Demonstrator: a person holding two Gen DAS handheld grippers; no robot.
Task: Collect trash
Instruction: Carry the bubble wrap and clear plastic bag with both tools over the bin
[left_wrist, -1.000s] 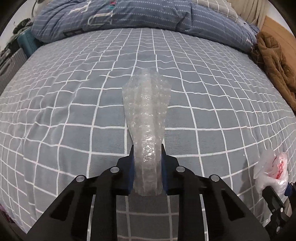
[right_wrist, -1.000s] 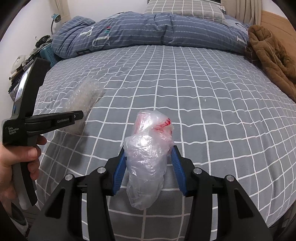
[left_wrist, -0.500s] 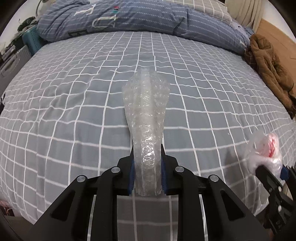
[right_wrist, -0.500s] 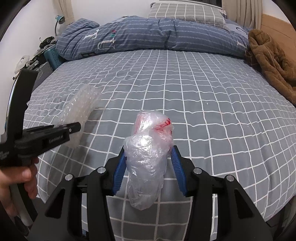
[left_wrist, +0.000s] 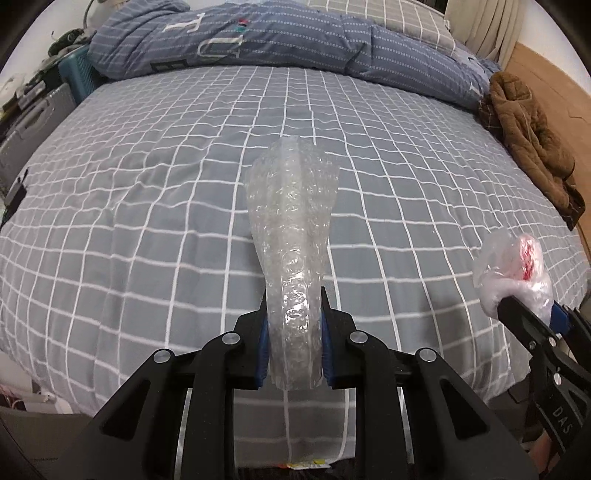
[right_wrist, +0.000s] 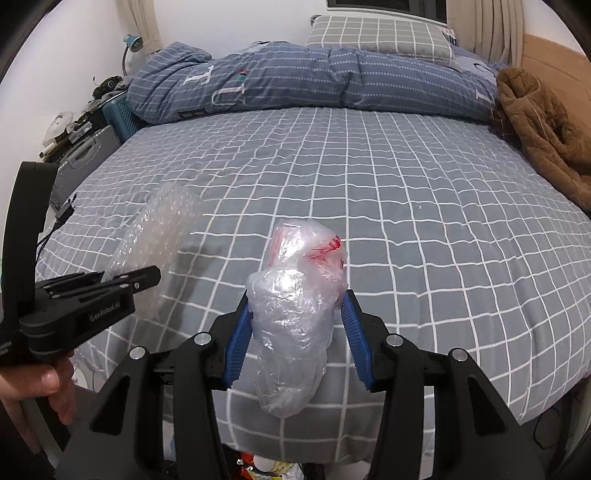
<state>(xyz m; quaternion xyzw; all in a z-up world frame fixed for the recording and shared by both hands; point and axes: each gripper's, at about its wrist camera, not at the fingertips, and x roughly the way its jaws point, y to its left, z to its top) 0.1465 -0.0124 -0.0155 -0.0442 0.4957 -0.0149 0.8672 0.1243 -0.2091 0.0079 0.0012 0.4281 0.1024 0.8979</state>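
Carrying two pieces of trash above the grey bed sheet with a white grid (left_wrist: 147, 221). Left claw (left_wrist: 294, 334) closed tight on a long strip of clear bubble wrap (left_wrist: 293, 229); strip pinched near its lower end, long axis running forward along the fingers, free end splayed out over the bed. Right claw (right_wrist: 295, 328) partly closed around a crumpled clear plastic bag with red print (right_wrist: 299, 306); blue pads press its sides, a tail of film hangs below.

Both loads held off the sheet, well apart from each other, left claw to the left of the right in the right wrist view.

At the bottom edge of the right wrist view, directly beneath the right claw, colourful wrappers (right_wrist: 269, 467) show past the foot of the bed; likely a bin or bag, cannot tell which. Judgement: drop point lies below and near, right claw closer. Lower the bag first, bubble wrap next, end down.
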